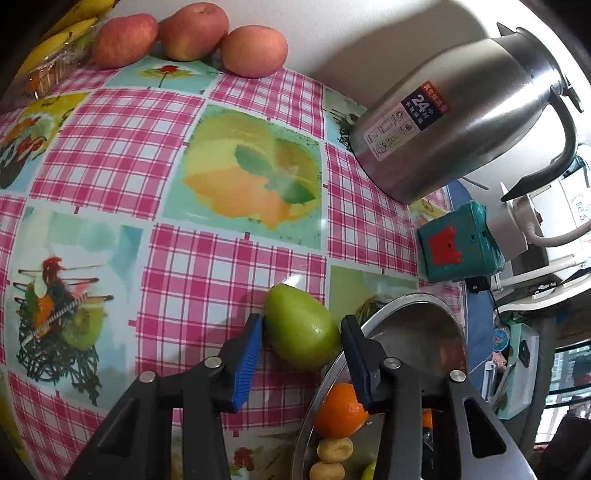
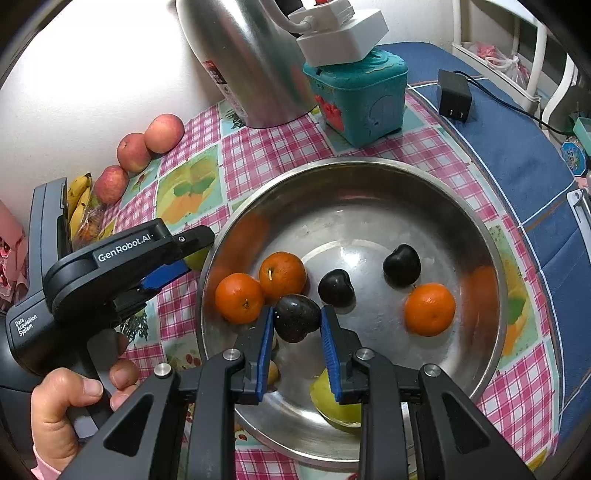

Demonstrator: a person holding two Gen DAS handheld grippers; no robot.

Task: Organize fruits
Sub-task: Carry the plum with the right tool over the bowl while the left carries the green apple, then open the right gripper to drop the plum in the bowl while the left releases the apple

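Note:
In the left wrist view a green pear-shaped fruit (image 1: 303, 336) lies on the checked tablecloth just left of the steel bowl (image 1: 406, 297). My left gripper (image 1: 301, 321) has it between its blue pads, which touch both of its sides. In the right wrist view my right gripper (image 2: 297, 312) is shut on a dark plum (image 2: 295, 325), held low over the steel bowl (image 2: 369, 162). Inside the bowl are three oranges (image 2: 429, 309), two more dark plums (image 2: 402, 265) and a green fruit (image 2: 334, 406) partly hidden by my finger. A hand (image 2: 66, 402) holds the left gripper at the bowl's left.
Three red apples (image 1: 192, 31) and bananas (image 2: 79, 201) lie along the white wall at the back. A steel kettle (image 1: 461, 110), a teal box (image 2: 360, 99) with a white power strip on it, and a black charger (image 2: 455, 96) stand behind the bowl.

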